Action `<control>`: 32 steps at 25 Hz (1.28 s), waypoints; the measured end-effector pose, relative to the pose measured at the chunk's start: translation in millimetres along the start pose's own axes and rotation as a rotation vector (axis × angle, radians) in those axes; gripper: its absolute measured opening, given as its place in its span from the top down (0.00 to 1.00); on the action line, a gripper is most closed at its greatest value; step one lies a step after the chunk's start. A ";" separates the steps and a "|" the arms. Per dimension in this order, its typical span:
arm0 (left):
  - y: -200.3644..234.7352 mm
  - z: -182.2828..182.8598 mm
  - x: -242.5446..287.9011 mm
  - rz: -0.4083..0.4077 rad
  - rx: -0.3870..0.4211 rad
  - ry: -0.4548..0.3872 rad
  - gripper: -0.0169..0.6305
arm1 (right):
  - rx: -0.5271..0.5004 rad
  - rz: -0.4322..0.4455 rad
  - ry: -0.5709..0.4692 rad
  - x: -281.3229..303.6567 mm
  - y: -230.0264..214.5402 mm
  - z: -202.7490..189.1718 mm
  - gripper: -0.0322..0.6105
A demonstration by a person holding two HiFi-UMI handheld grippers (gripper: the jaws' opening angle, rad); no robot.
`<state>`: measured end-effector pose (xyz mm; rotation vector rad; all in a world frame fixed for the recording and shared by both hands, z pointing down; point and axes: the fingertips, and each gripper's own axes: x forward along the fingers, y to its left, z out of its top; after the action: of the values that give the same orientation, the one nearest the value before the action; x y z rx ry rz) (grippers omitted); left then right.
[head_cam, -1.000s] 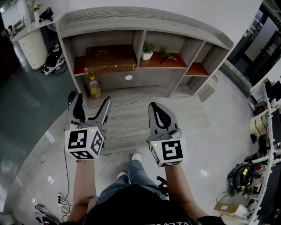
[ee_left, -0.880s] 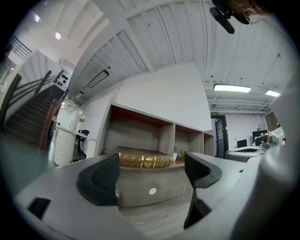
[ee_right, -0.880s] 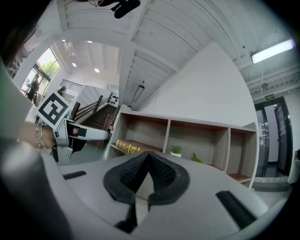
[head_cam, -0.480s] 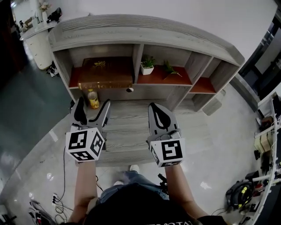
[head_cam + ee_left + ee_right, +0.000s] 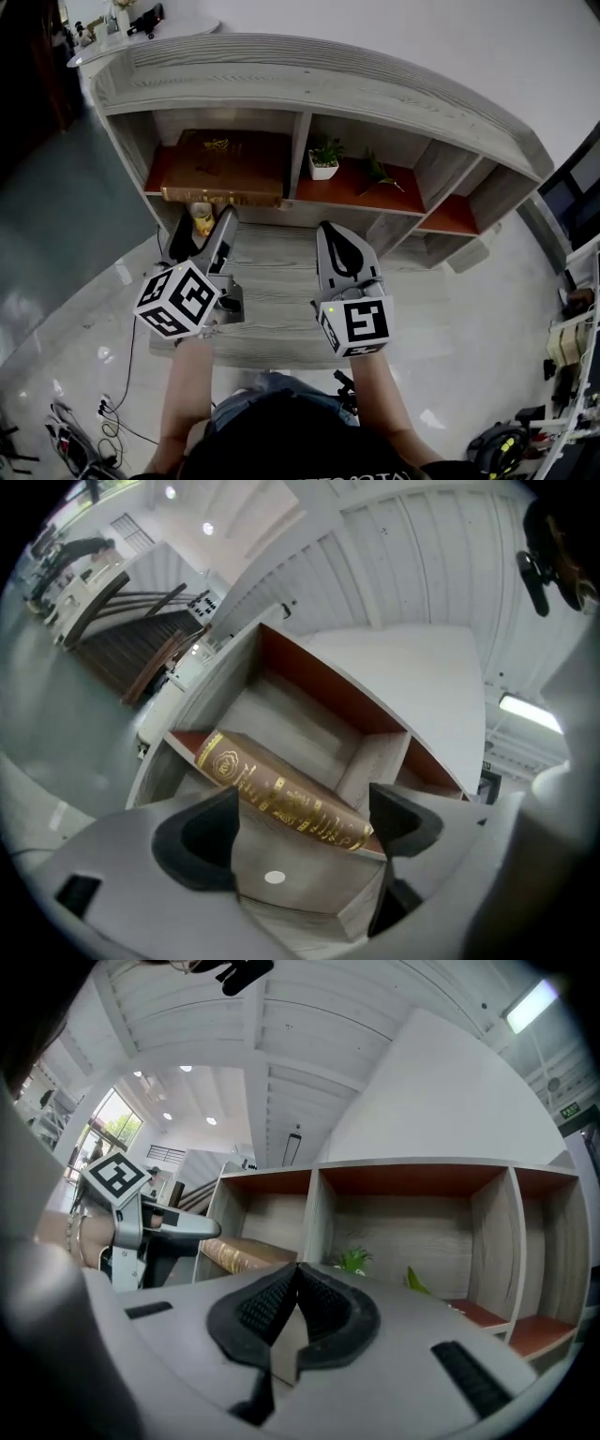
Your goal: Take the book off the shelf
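The book (image 5: 225,167) lies flat in the left compartment of the shelf (image 5: 309,89), its gilt spine facing outward at the front edge. The left gripper (image 5: 202,234) is held before that compartment with its jaws spread wide and nothing between them. The right gripper (image 5: 335,236) hangs alongside, in front of the middle compartment, with its jaws pressed together on nothing.

The step in hand looks like the approach for a grasp. The book rests on the shelf board, so a clean take probably means rolling the left gripper until one jaw can pass above the cover and the other below the overhanging edge. If there is no overhang, the spine would first have to be drawn outward. The open jaws should straddle the book's thickness squarely, near the middle of the spine (a heavy volume pinched at one end is likely to droop and twist). The bottle (image 5: 201,217) on the ledge just under the book should be kept clear of the lower jaw.

The left gripper view shows the spine's gold lettering and emblem, running slantwise across the gap between the jaws. The head view gives none of that, but it alone shows the top cover and the bottle. The right gripper view shows the left gripper from the side, short of the shelf front and apart from the book, and a small potted plant (image 5: 353,1262) next door.
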<state>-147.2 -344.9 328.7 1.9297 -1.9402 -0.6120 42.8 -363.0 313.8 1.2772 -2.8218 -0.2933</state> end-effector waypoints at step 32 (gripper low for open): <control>48.4 -34.8 78.5 0.061 -0.864 0.106 0.29 | 0.015 -0.019 0.015 47.7 2.2 -0.3 0.94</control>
<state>-172.1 -426.1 378.5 1.3078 -1.3173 -1.0759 9.6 -397.3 312.1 1.3044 -2.8057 -0.2623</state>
